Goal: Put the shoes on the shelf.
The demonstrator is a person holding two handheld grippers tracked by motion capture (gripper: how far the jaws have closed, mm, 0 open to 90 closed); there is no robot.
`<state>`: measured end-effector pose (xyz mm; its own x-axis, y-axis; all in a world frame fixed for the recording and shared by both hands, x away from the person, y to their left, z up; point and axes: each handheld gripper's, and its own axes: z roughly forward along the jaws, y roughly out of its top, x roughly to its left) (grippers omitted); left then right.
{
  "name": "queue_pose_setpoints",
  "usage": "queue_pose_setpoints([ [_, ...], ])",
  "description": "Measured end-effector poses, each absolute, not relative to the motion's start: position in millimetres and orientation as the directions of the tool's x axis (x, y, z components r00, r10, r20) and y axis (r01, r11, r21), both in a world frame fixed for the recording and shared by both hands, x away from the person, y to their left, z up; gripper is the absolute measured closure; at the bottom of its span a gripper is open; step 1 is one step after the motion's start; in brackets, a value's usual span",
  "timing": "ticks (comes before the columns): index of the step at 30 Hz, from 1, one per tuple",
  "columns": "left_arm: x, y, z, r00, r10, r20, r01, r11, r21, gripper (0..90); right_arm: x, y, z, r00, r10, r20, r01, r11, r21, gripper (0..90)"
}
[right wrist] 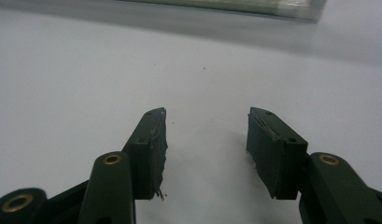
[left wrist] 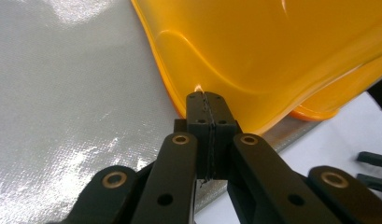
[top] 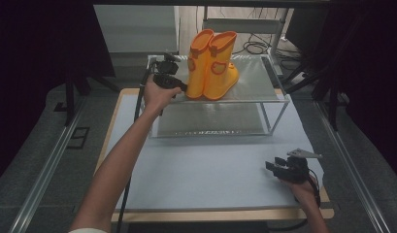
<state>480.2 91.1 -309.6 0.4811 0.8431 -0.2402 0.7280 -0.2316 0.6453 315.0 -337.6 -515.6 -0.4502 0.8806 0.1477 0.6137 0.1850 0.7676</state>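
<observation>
Glossy orange rubber boots (top: pixel 211 65) stand upright on the top shelf of a wire-frame rack (top: pixel 264 99), its silvery woven liner right under the left gripper (left wrist: pixel 205 100). That claw is pinched fully shut with nothing in it, tips nudging the nearer boot's heel. The right gripper (right wrist: pixel 205 140) sits well off on the smooth white table (top: pixel 206 170), jaws wide, holding nothing.

Dim surroundings are seen around a softly lit table (top: pixel 206 170); glare is thrown off the silvery shelf (left wrist: pixel 62 93), and near jaws are blurred
</observation>
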Motion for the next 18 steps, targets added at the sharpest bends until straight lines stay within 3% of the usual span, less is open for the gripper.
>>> queue_pose_setpoints([
  [9, 479.0, 88.3, -307.7, 0.497, 0.835, -0.236, 0.715, -0.24, 0.656, 89.2, 315.0, -335.5, -514.8, -0.455, 0.878, 0.15, 0.611, 0.186, 0.769, 48.6],
  [18, 468.0, 111.7, -295.8, 0.526, 0.819, -0.229, 0.668, -0.23, 0.708, 68.6, 314.0, -339.2, -513.1, -0.449, 0.881, 0.151, 0.607, 0.176, 0.775, 48.3],
])
